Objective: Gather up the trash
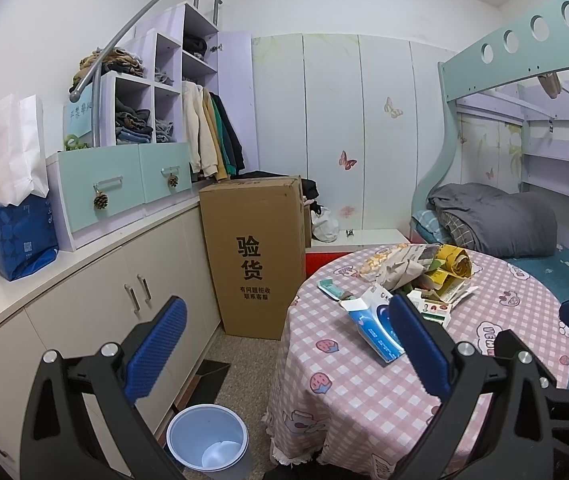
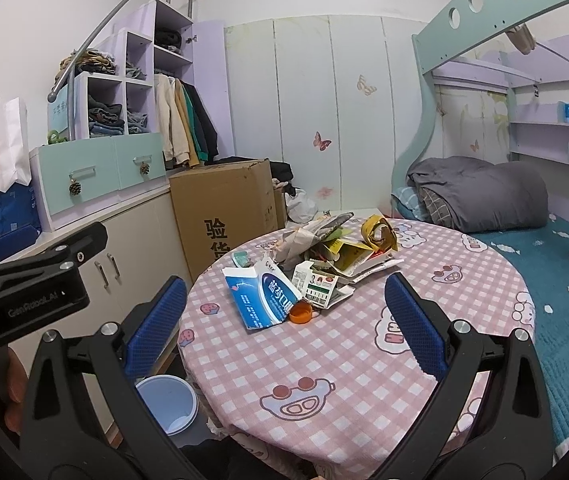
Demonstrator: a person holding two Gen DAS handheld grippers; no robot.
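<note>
A pile of trash lies on the round table with the pink checked cloth (image 2: 324, 360): a flattened blue and white carton (image 2: 260, 300), a small white and green box (image 2: 318, 286), an orange cap (image 2: 300, 314), crumpled paper (image 2: 308, 236) and yellow packaging (image 2: 376, 236). The blue carton (image 1: 376, 328) also shows in the left wrist view. A pale blue bin (image 1: 206, 436) stands on the floor left of the table; it also shows in the right wrist view (image 2: 168, 404). My left gripper (image 1: 284, 344) is open and empty, above the table's left edge. My right gripper (image 2: 284, 328) is open and empty, short of the pile.
A tall cardboard box (image 1: 258, 256) stands on the floor behind the table. A long white cabinet (image 1: 96, 292) with drawers, shelves and bags runs along the left wall. A bunk bed (image 2: 524, 240) with a grey blanket adjoins the table on the right.
</note>
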